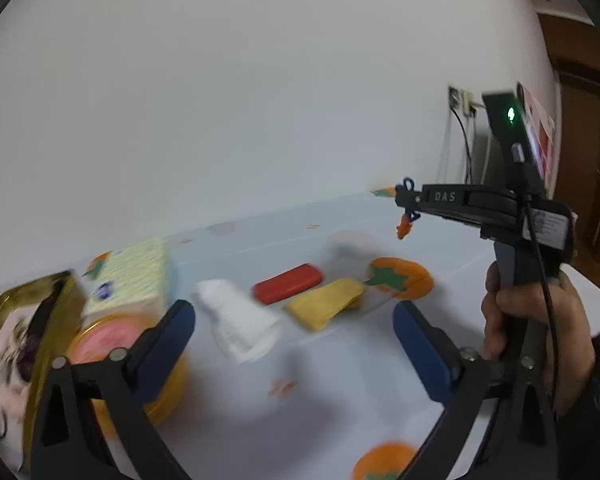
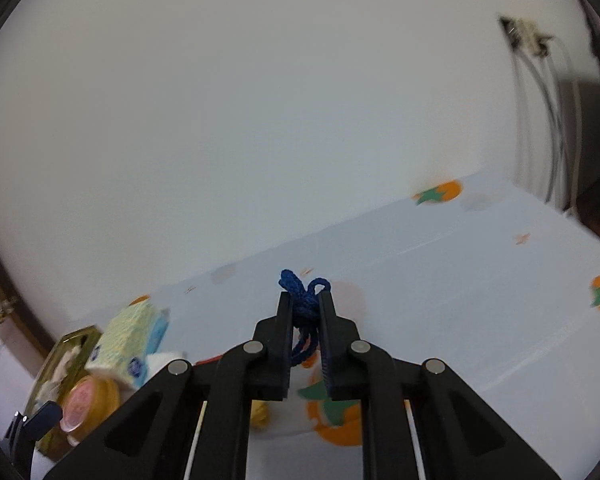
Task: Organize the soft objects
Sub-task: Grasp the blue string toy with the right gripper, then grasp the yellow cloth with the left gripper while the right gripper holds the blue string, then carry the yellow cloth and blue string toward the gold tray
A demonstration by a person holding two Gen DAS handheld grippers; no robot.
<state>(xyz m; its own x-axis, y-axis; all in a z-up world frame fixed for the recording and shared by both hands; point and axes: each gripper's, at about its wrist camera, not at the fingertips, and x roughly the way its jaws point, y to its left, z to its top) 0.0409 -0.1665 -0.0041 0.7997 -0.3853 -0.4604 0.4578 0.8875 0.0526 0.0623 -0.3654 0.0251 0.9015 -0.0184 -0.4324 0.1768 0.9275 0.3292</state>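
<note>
My right gripper [image 2: 305, 308] is shut on a blue cord [image 2: 304, 294]; in the left wrist view it [image 1: 405, 196] hangs above the table with the cord and a small orange charm [image 1: 404, 227] dangling below. My left gripper [image 1: 294, 328] is open and empty above the table. Between and beyond its fingers lie a white folded cloth [image 1: 240, 320], a yellow cloth [image 1: 326, 306] and a red bar-shaped object [image 1: 288, 283].
A gold tin [image 1: 28, 344], an orange jar with a pink lid [image 1: 112, 340] and a patterned tissue pack [image 1: 136, 276] stand at the left. The white tablecloth [image 1: 340, 376] has orange fruit prints. Wall socket and cables [image 1: 462, 120] are at right.
</note>
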